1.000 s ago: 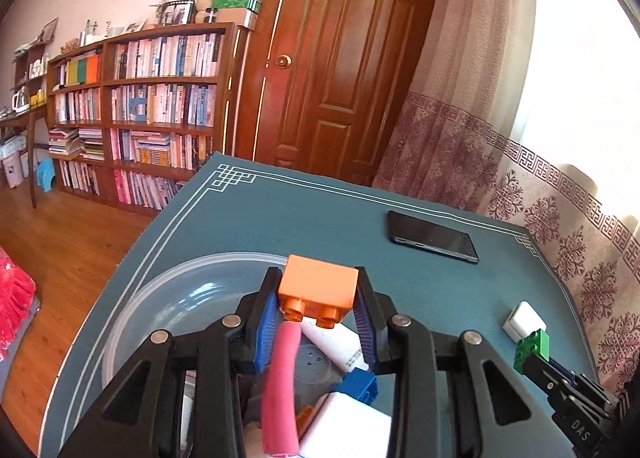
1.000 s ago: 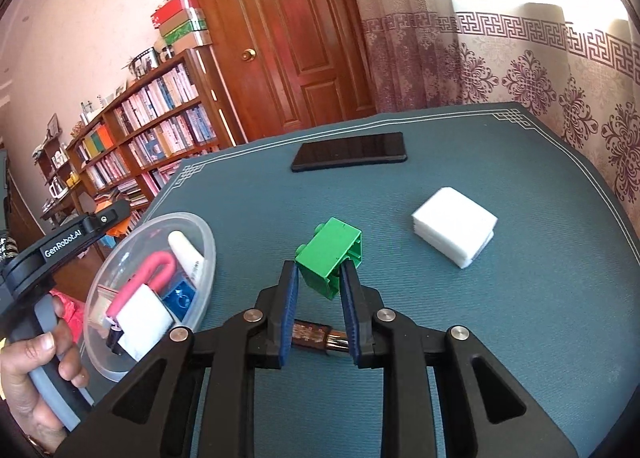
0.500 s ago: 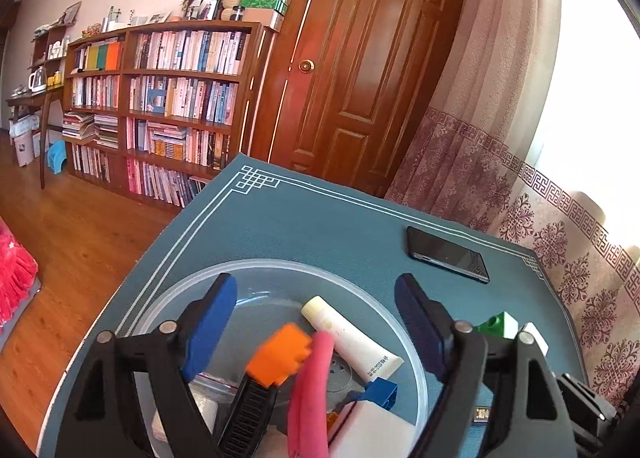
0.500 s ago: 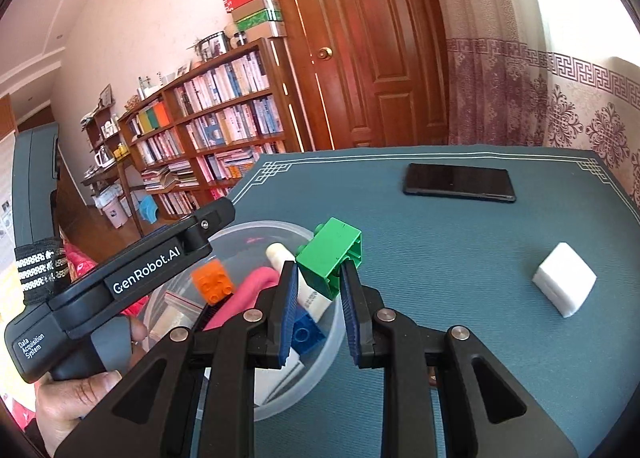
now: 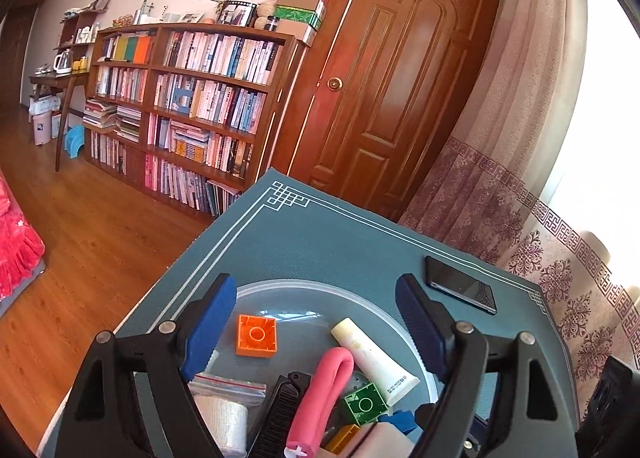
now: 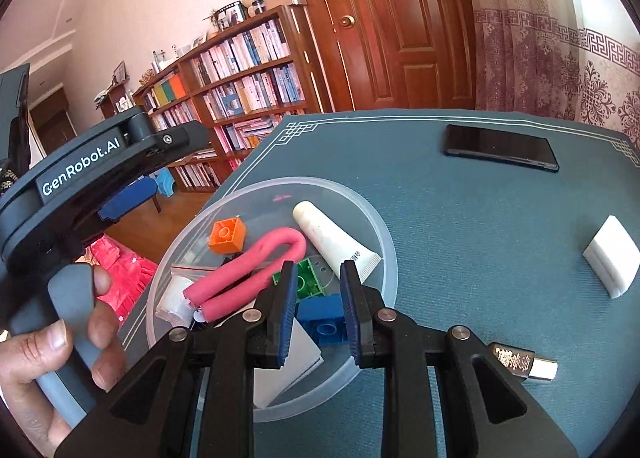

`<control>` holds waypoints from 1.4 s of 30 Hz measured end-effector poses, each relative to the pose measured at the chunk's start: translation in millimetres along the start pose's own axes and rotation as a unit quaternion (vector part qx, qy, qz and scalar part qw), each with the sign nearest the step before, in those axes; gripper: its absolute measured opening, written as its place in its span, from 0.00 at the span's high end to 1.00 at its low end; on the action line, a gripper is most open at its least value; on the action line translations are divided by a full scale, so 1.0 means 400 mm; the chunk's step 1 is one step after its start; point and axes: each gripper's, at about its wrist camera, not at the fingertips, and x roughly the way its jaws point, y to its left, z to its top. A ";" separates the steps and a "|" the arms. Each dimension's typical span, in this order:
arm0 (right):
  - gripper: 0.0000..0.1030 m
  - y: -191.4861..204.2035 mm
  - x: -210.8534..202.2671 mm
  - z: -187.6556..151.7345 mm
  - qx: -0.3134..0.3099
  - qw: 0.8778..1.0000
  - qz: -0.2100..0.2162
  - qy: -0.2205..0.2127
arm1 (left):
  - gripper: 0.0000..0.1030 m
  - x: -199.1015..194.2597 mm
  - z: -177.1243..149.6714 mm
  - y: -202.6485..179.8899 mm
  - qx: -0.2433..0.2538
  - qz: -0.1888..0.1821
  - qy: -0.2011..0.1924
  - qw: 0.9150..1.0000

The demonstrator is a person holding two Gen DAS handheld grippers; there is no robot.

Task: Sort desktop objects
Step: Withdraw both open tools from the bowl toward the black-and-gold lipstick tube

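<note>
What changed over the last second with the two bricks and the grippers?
The left gripper opened and dropped the orange brick into the clear bowl. The right gripper carried the green brick from above the mat over to the bowl and let it go there; both grippers are now open. The phone, white block and USB stick stayed put.

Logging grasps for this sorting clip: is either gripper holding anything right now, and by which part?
Nothing is held. Left gripper and right gripper are open over the bowl; the green brick lies inside.
</note>
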 end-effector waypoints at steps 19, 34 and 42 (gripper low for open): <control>0.49 -0.178 -0.097 -0.091 0.096 0.993 -0.068 -0.005 | 0.11 0.006 -0.050 -0.141 0.056 -0.063 0.033 0.996; 0.49 -0.384 -0.209 -0.172 0.164 0.969 -0.183 -0.013 | 0.01 -0.023 -0.125 -0.297 0.135 -0.120 0.055 0.982; 0.49 -0.466 -0.256 -0.184 0.201 0.954 -0.222 -0.031 | 0.00 -0.011 -0.195 -0.374 0.178 -0.152 0.100 0.967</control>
